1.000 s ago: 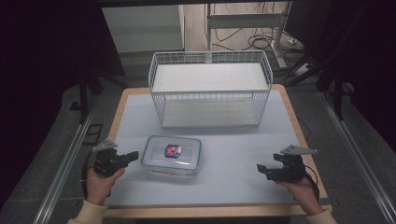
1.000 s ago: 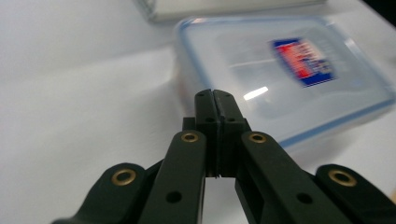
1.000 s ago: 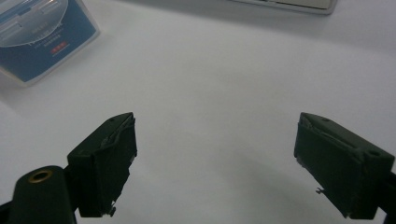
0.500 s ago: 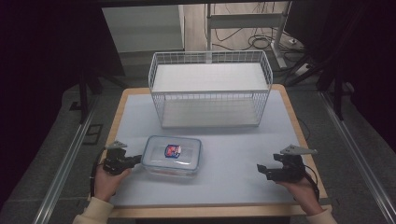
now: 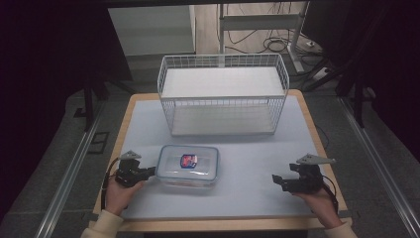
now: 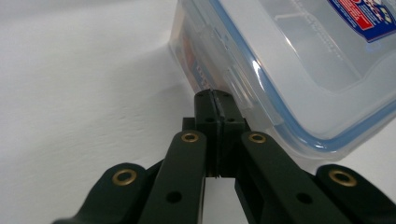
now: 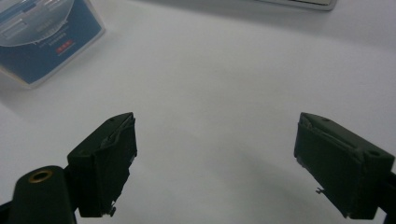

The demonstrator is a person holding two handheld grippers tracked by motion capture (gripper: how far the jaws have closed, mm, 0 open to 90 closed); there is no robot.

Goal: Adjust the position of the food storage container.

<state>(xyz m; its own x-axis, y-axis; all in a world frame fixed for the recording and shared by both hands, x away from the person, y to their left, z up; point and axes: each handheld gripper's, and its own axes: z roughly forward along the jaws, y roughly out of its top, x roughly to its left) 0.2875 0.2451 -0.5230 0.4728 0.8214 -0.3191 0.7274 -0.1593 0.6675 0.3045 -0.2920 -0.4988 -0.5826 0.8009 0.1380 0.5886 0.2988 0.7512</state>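
Observation:
A clear plastic container (image 5: 188,166) with a blue-rimmed lid and a red and blue label lies on the table's front left. My left gripper (image 5: 151,171) is at its left side. In the left gripper view the jaws are pressed together, shut, and their tips (image 6: 215,95) touch the side latch of the container (image 6: 299,70). Nothing shows between them. My right gripper (image 5: 277,181) rests low at the front right, well away from the container. Its jaws stand wide open over bare table (image 7: 215,158), with a corner of the container (image 7: 42,37) far off.
A white wire basket (image 5: 223,94) with a shelf stands at the back middle of the pale table (image 5: 247,198). Wooden edging frames the table. Dark floor, rails and cables surround it.
My left gripper has slid right across the table until its tips met the container's left side. The right gripper and the container have stayed put.

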